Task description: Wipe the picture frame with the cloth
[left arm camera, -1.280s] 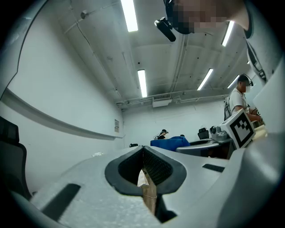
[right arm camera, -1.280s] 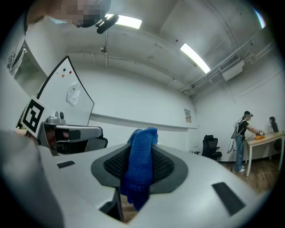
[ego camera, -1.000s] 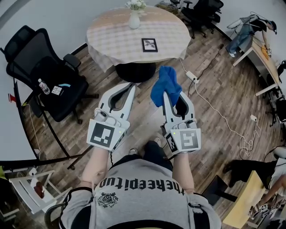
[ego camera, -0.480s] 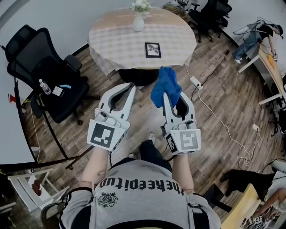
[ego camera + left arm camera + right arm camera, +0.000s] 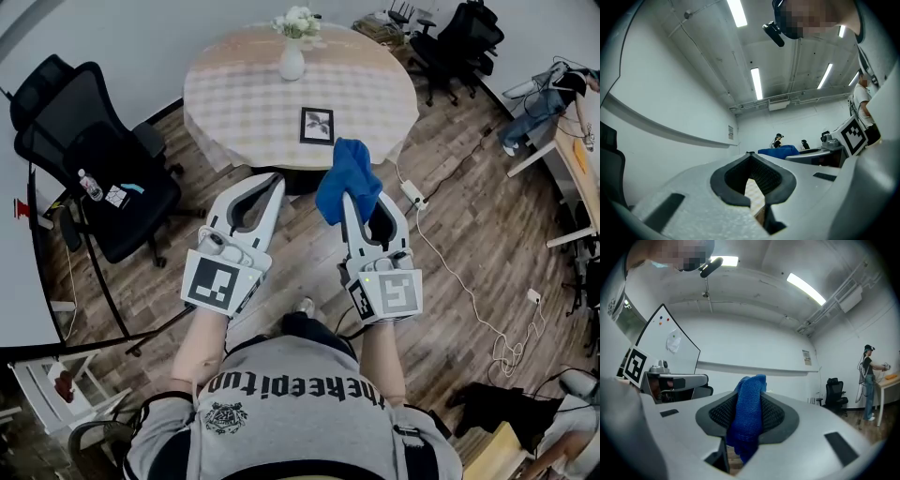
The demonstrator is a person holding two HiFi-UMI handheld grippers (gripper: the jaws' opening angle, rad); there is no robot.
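Cloth [image 5: 349, 183], blue and bunched, sits pinched in my right tongs [image 5: 364, 202]; their dark ribbed pads are clenched on its middle, a tuft stands up past the tips and a shorter tail hangs below. My left tongs [image 5: 267, 183] are drawn together at the tips with nothing in them, and through the small gap left between their pads I see only a bit of checked covering and wooden floor [image 5: 450, 244]. I hold both pairs side by side, out in front of my chest and above the floor, short of the round surface [image 5: 244, 94] ahead. The picture frame [image 5: 317, 125] lies flat on that surface's checked covering, near the edge closest to me, with a dark border around a pale print. From my head view the top of the cloth comes just below the frame, apart from it. A white vase of pale flowers [image 5: 292, 58] stands at the far side of the surface, well away from the frame. A black office chair [image 5: 89, 159] stands to my left, and a white power strip [image 5: 412, 194] with its cable lies on the floor to my right.
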